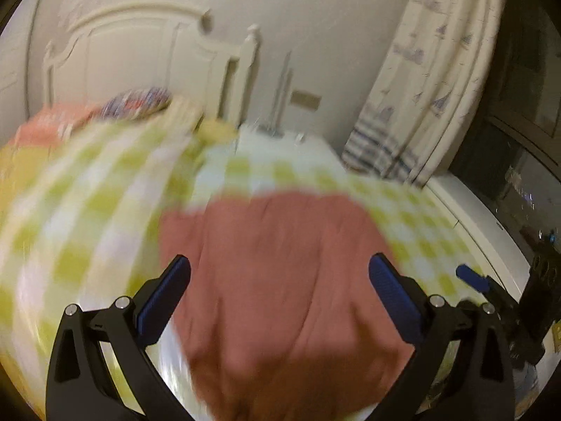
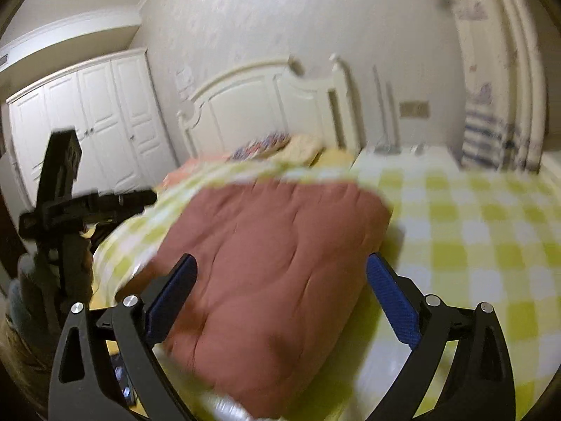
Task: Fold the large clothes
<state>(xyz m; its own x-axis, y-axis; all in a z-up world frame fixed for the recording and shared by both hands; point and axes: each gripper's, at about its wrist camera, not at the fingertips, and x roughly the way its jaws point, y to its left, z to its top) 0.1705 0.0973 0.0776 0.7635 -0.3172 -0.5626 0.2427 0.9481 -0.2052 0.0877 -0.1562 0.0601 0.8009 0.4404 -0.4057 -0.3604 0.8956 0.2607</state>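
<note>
Bed [image 2: 473, 217] space lies all around the jaws, covered by a yellow and white checked sheet. In the right wrist view the sheet is bare and flat to the right of the jaws, with lots of room there. Far ahead stands a white headboard [image 2: 259, 105], and some colourful pillows [image 2: 270, 145] lie just in front of it. Curtains [image 2: 491, 87] hang far off to the right. White cupboard doors [image 2: 91, 119] stand far off to the left.

A folded reddish-brown cloth [image 2: 266, 273] lies on the bed. It is a thick, puffy bundle. In the right wrist view it sits under and between the jaws of the right gripper [image 2: 280, 298] and spreads out ahead of them. Those jaws are wide apart, and the blue pads do not press on the cloth. The left gripper [image 2: 87, 207] shows as a dark shape off to the left.

In the left wrist view the same cloth [image 1: 280, 280] fills the gap between the jaws of the left gripper [image 1: 280, 298]. These jaws are wide apart too and hold nothing. The right gripper [image 1: 473, 279] peeks in at the right edge. Both views are blurry.
</note>
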